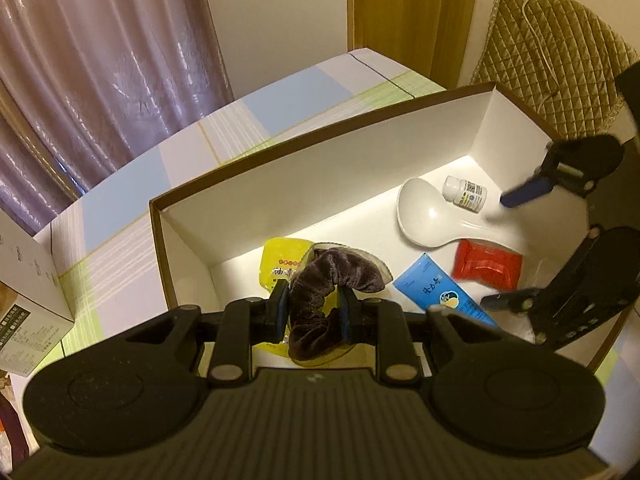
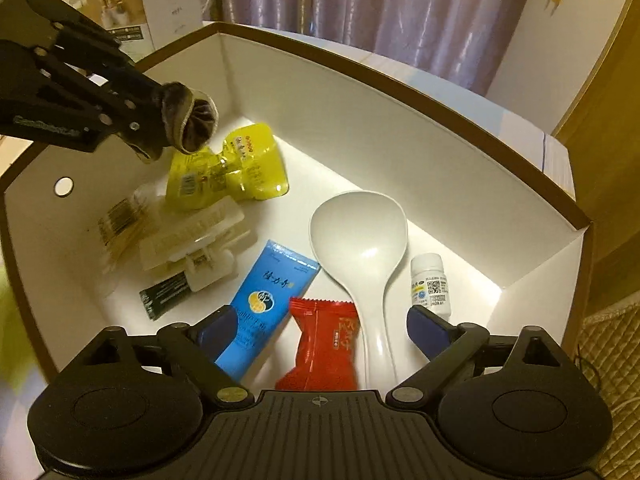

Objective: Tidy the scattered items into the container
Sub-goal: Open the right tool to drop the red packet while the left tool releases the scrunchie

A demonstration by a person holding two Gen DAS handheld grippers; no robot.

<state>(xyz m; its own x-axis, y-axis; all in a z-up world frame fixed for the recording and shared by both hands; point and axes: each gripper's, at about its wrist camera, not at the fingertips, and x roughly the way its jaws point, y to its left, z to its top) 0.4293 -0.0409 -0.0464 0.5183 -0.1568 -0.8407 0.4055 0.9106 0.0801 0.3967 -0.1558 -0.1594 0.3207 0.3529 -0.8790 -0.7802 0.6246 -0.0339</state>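
one checked tablecloth (image 1: 132,248) — mauve curtains (image 1: 100,60) behind.

The small white bottle (image 2: 430,284) carries a QR code and a blurred date that seems to begin 2028. The blue tube (image 2: 267,300), the yellow pouch (image 2: 236,164) and the red packet (image 2: 322,346) bear Chinese characters too blurred to read. Print on the left gripper's (image 2: 160,120) arm is illegible.

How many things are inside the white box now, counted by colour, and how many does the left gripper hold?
Yellow pouch: 1
Blue tube: 1
Red packet: 1
White spoon: 1
White bottle: 1
Cream clip: 1
Dark sachet: 1
Brown scrunchie in left gripper: 1
Total: 8
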